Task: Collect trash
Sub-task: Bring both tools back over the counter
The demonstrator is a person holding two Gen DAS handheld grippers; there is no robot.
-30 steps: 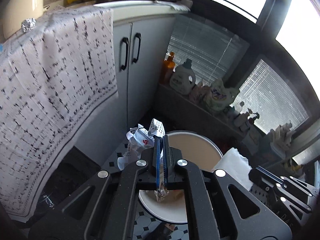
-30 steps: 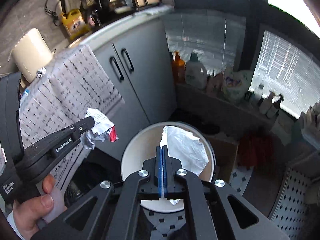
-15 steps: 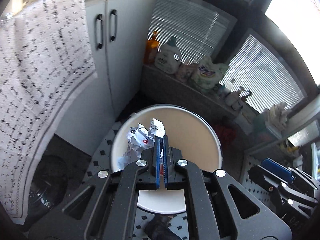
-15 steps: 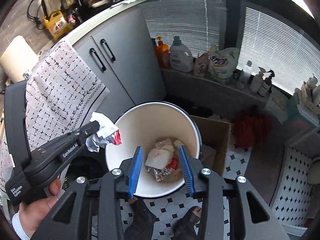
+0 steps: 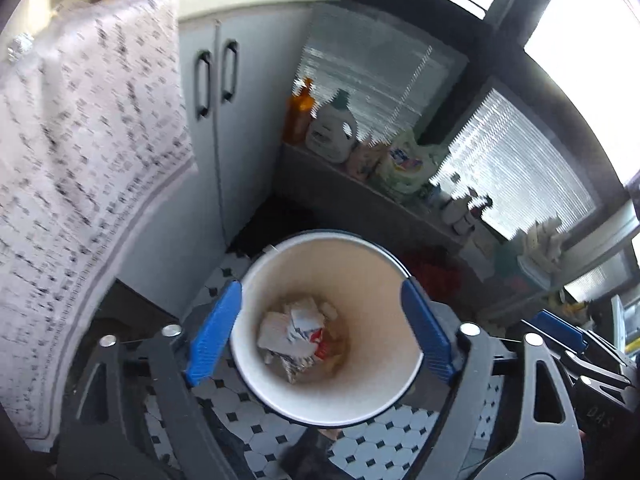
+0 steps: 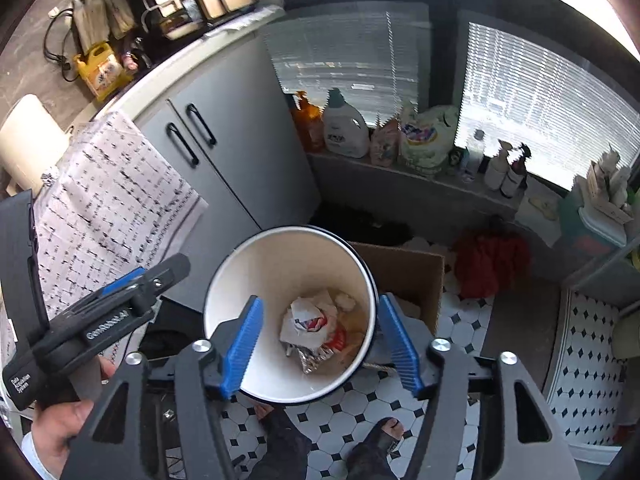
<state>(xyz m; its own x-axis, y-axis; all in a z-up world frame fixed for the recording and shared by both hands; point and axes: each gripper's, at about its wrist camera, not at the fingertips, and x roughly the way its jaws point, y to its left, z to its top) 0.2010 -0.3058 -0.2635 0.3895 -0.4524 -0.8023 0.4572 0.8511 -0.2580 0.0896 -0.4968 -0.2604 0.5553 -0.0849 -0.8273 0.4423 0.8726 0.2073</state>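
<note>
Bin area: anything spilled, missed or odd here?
Nothing stands out. The crumpled wrappers lie inside the white bin, none visible on the tiled floor around it. The left gripper and right gripper are opening, nothing between their pads.

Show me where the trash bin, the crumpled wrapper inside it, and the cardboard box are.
trash bin (image 6: pixel 280 252): right wrist view, bare inner wall.
crumpled wrapper (image 6: pixel 308 320): right wrist view, its white top.
cardboard box (image 6: pixel 404 276): right wrist view, brown side.

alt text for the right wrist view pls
Right gripper, jaws opening and empty, hangs over a white bin holding crumpled trash. The left gripper, also empty, is at lower left, above a black-and-white tiled floor.
</note>
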